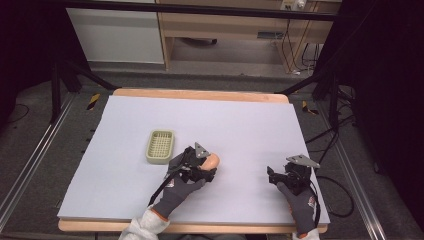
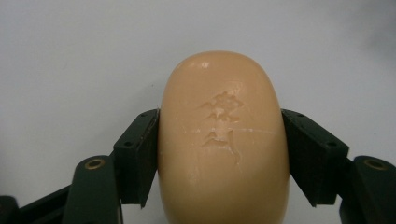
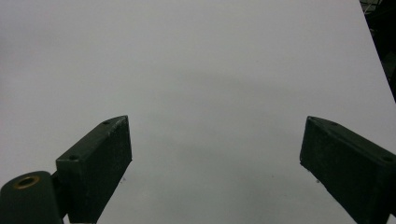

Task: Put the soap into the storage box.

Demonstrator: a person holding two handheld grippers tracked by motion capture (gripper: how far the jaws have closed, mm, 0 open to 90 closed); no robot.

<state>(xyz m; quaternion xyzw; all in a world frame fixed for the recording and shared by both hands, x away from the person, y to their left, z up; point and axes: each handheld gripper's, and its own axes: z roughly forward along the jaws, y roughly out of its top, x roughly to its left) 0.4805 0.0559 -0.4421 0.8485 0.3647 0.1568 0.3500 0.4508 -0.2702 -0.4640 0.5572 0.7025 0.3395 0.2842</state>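
One soap bar, one dish, two grippers on the table

The left gripper is pinching the single peach-coloured oval soap bar by its long sides, near the middle of the pale grey table; stamped characters sit on top, too worn to read. One pale green slotted plastic soap dish lies just beside it, toward the left edge. The right gripper has its jaws spread wide near the right front corner, holding nothing.

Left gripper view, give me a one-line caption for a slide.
Left gripper clamped on a peach-coloured bar of soap with stamped characters, above the pale table.
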